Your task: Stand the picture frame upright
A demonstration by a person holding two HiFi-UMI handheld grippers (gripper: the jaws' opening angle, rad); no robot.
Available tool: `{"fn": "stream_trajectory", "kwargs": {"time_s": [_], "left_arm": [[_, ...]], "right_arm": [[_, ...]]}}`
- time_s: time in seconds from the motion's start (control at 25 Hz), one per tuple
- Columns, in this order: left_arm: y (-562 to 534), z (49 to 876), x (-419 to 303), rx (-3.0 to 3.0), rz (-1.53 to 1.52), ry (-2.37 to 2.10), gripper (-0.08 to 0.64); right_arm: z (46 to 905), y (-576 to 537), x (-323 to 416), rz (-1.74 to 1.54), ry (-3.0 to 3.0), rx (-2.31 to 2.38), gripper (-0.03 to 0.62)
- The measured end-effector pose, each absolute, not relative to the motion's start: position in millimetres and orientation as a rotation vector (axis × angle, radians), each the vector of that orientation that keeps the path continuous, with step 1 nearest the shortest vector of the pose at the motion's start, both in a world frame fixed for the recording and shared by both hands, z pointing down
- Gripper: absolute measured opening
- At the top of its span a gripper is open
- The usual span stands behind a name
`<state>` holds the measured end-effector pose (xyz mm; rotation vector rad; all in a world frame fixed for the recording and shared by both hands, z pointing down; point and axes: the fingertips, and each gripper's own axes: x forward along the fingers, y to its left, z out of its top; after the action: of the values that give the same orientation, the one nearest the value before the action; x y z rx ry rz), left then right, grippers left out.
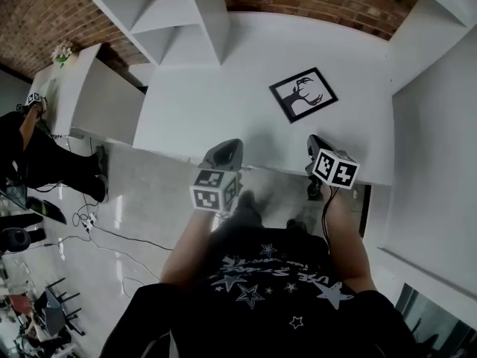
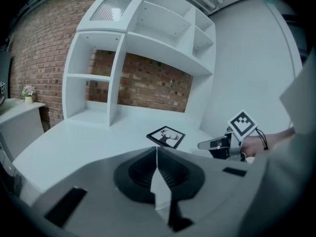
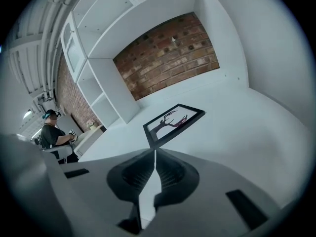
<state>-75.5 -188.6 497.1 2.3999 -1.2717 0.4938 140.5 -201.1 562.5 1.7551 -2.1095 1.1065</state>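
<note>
The reach toward the frame is judged to be the step in hand, since nothing is gripped yet. The black rectangular picture frame [image 1: 303, 94], holding a dark antlered silhouette, lies flat and face up on the white table [image 1: 201, 110]. It is placed right of the table's middle, well back from the near edge, and well apart from the white shelving unit [image 1: 168, 10] at the far left corner.

At the left, the left gripper [image 1: 229, 148] is held over the table's near edge. Its fingers [image 2: 136, 174] are clenched together on nothing. In the left gripper view the frame [image 2: 166, 137] is seen ahead of the fingertips and slightly to their right, well apart from them.

At the right, the right gripper [image 1: 316, 142] is held by the same near edge, and its fingers [image 3: 133, 177] are likewise pressed shut and empty. In the right gripper view the frame's [image 3: 174, 123] nearest corner is seen just past the fingertips, but in the head view a stretch of bare table lies between them, so nothing is touched.

For the next move, the fingers would have to be opened and carried across the table to one edge of the frame. Because the frame lies flush on the surface, that edge would probably need to be tipped up before it could be seized, with the other gripper kept ready as a steadying stop. No rear stand can be seen.
</note>
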Motion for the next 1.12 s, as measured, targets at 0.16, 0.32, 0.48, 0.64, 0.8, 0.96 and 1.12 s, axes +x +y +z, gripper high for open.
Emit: {"fn": "stream_trajectory", "kwargs": {"time_s": [0.16,0.32,0.48,0.64,0.8,0.96,1.12], "left_arm": [[-205.0,504.7,-83.1,2.424,0.513,-1.185,0.018],[-222.6,510.8,-83.7,2.451,0.525,-1.098,0.018],[-239.4,519.2,-81.3,2.473,0.537,-1.02,0.018],[-254.0,528.4,-78.2,2.497,0.554,-0.95,0.018],[-265.0,535.5,-77.2,2.502,0.565,-0.893,0.018],[-273.5,543.9,-79.2,2.508,0.592,-0.848,0.018],[-281.3,548.6,-81.5,2.514,0.605,-0.834,0.018]], "right_arm": [[566.1,-204.3,127.7,1.168,-2.039,1.796,0.017],[569.8,-210.1,118.2,1.234,-1.987,1.824,0.017],[575.4,-220.8,118.6,1.24,-1.908,1.884,0.017],[580.7,-234.6,123.7,1.262,-1.83,1.964,0.018],[589.0,-252.3,124.0,1.324,-1.773,2.013,0.14],[596.4,-266.0,126.7,1.328,-1.694,2.067,0.143],[601.8,-276.0,131.7,1.325,-1.625,2.108,0.143]]}}
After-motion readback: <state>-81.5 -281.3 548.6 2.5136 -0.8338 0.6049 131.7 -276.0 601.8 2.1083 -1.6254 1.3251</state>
